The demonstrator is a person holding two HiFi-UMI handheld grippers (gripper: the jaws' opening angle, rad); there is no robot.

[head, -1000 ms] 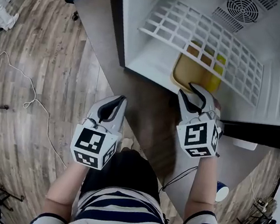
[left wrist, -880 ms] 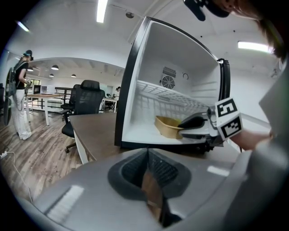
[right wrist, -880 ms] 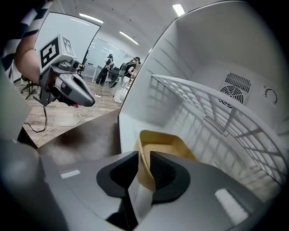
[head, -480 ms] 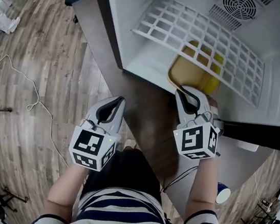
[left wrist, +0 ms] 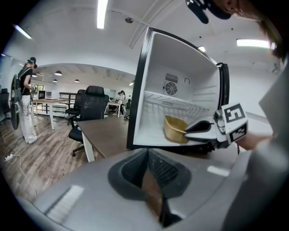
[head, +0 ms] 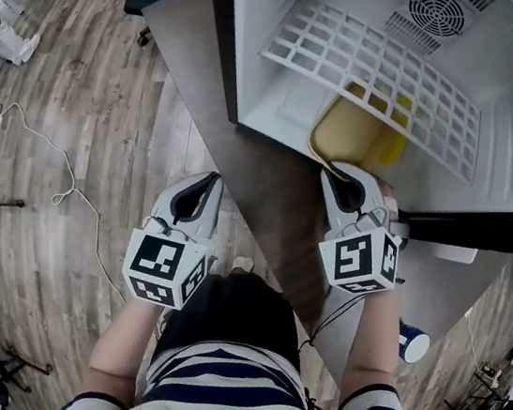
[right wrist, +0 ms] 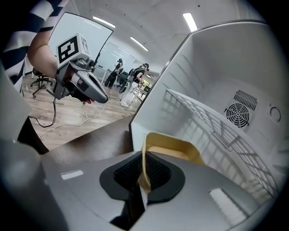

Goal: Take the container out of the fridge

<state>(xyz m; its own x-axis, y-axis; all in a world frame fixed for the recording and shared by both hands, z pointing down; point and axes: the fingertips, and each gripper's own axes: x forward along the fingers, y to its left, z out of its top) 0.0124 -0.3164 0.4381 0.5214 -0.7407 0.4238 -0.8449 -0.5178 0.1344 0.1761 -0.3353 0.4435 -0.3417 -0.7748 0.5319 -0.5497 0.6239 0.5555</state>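
The fridge (head: 274, 116) stands open on the brown bench (head: 268, 191); the yellow container (head: 352, 132) sits on the fridge floor, near the front edge and under the white wire shelf (head: 380, 70). The right gripper (head: 351, 175) reaches in over the front edge; its jaws have just been closing and now stand narrow, pinching the near rim of the container between the pads; the right gripper view shows the thin yellow wall running down between them. The left gripper (head: 204, 187) hangs over the bench edge, well apart from the fridge; its jaws meet at the tips and hold nothing.
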